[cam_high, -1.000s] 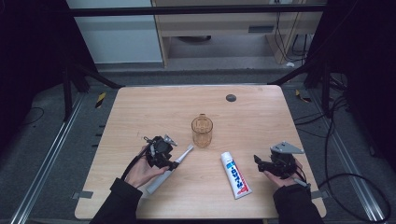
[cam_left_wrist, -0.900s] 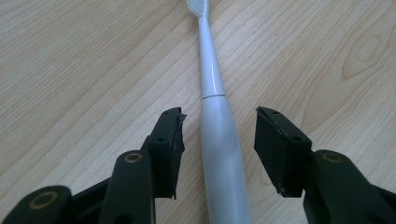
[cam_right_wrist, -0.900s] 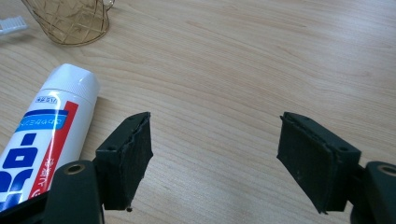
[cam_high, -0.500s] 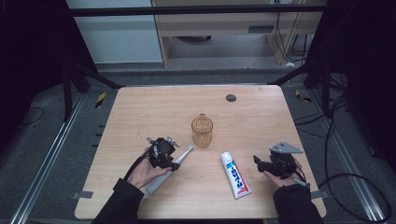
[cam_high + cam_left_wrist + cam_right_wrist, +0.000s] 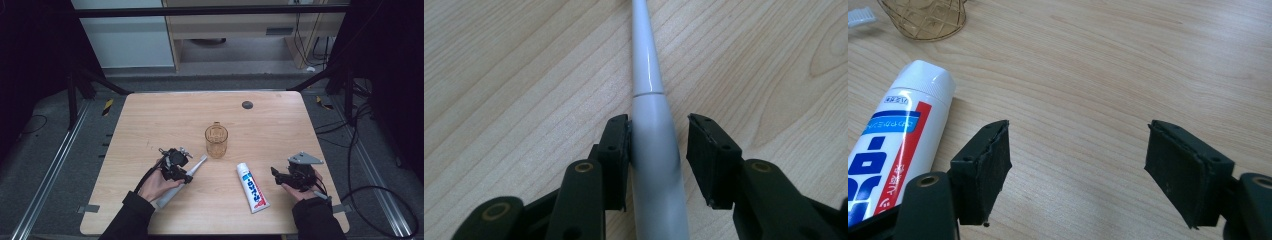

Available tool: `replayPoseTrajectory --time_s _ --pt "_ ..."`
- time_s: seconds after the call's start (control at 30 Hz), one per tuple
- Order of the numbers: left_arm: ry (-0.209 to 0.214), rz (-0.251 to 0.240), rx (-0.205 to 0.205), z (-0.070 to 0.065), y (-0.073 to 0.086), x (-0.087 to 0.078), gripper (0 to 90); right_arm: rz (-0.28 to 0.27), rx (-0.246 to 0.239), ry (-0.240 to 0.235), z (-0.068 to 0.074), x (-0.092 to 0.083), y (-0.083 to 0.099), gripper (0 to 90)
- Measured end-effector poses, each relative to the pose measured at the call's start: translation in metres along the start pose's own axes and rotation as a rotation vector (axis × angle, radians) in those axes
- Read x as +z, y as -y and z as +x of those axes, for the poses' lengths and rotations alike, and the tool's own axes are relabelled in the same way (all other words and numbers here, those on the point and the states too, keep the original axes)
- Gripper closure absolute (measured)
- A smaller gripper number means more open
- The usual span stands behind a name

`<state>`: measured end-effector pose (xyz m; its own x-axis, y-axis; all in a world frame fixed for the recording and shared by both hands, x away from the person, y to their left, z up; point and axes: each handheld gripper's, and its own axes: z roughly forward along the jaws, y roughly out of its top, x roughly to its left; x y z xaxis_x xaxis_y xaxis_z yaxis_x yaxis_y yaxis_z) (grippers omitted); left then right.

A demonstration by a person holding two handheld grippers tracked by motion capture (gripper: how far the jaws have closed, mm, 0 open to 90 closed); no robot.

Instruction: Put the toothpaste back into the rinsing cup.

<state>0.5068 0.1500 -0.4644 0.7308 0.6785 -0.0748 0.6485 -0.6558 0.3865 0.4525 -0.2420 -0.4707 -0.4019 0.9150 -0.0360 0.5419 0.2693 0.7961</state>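
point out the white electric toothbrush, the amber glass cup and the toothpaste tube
white electric toothbrush (image 5: 655, 145): left gripper view, thick handle between the claw jaws
amber glass cup (image 5: 216, 140): high view, its side wall
white toothpaste tube (image 5: 253, 188): high view, printed body

I am working on the electric toothbrush (image 5: 186, 174), a slim white thing with a thick handle narrowing past a thin seam into a thinner neck. It is lying flat on the wooden table (image 5: 150, 120), near its front edge and left of the middle, and it is pointing its small brush head far and right, toward the amber cup (image 5: 216, 140), while its thick end is resting nearest me.
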Motion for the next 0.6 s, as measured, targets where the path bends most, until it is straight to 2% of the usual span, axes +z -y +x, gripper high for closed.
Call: replayPoseTrajectory --time_s 0.6 --pt "0.013 0.007 -0.019 0.0018 0.0011 0.004 65.9 0.004 -0.004 0.001 0.0002 0.0 0.0001 25.9"
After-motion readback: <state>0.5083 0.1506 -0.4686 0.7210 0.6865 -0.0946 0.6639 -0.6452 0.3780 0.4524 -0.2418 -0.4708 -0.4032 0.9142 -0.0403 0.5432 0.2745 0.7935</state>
